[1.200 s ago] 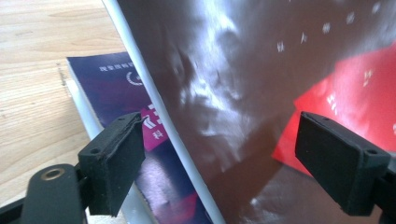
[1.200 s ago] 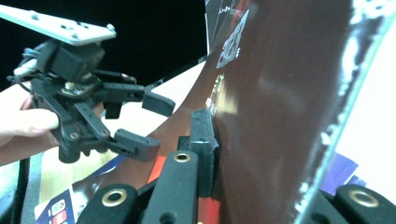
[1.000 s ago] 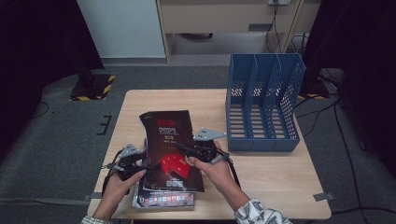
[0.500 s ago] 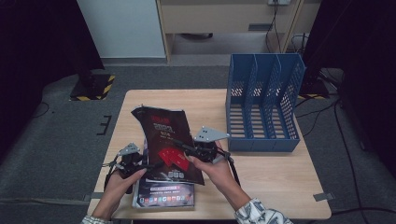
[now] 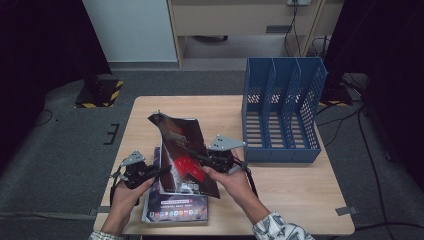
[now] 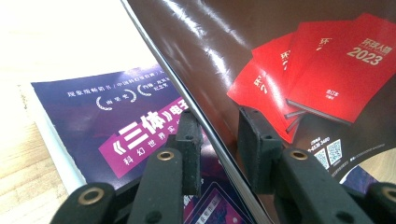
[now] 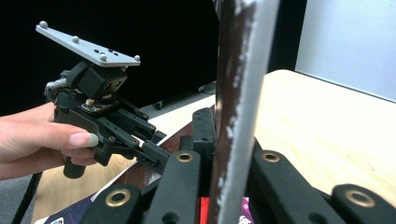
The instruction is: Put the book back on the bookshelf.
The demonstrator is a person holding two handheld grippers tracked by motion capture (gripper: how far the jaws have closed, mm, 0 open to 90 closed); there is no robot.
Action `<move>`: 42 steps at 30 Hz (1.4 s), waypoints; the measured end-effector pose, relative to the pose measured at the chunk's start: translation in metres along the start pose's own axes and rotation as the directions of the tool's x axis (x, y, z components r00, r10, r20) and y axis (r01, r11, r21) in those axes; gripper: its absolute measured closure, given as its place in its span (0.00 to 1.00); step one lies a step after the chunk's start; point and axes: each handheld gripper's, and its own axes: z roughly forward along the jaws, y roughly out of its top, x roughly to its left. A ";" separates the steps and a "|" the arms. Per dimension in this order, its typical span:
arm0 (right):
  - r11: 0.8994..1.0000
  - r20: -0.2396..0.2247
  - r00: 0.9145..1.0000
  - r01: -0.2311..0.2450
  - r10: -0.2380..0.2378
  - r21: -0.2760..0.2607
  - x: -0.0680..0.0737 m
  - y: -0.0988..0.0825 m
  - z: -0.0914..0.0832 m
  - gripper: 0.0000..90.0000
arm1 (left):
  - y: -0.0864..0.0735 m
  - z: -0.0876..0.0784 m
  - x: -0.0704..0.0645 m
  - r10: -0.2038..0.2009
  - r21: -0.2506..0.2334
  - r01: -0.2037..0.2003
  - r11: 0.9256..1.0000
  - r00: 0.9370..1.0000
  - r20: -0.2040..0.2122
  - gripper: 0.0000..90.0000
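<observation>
Above the purple magazine (image 5: 175, 207) near the table's (image 5: 295, 200) front edge, I held the dark magazine (image 5: 181, 150) tilted, my right gripper (image 5: 196, 157) clamping it, my left gripper's (image 5: 162, 171) jaws just closing around its edge.

Worktop (image 5: 280, 185) in the middle, floor all round. File rack (image 5: 281, 117) at the far right of the worktop, standing upright. Near the front left edge, a magazine lying flat (image 5: 175, 207); above it, a second magazine (image 5: 182, 150) raised and tilted. Left tongs (image 5: 161, 171) at its left edge, right tongs (image 5: 192, 155) at its right, between magazine and rack.
</observation>
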 end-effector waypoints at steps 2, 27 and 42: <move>1.000 0.003 1.000 0.002 -0.002 0.001 -0.001 0.000 0.000 0.94 | 0.001 0.000 -0.001 0.007 -0.002 -0.007 1.000 1.000 -0.005 0.79; 0.997 0.036 0.997 0.063 -0.061 -0.055 0.005 0.023 -0.012 0.87 | 0.011 -0.013 -0.013 0.097 -0.107 -0.106 0.989 0.991 -0.090 0.88; 0.998 0.089 0.994 0.064 -0.062 -0.023 0.002 0.027 -0.015 0.92 | 0.011 -0.012 -0.014 0.098 -0.115 -0.109 0.987 0.991 -0.093 0.89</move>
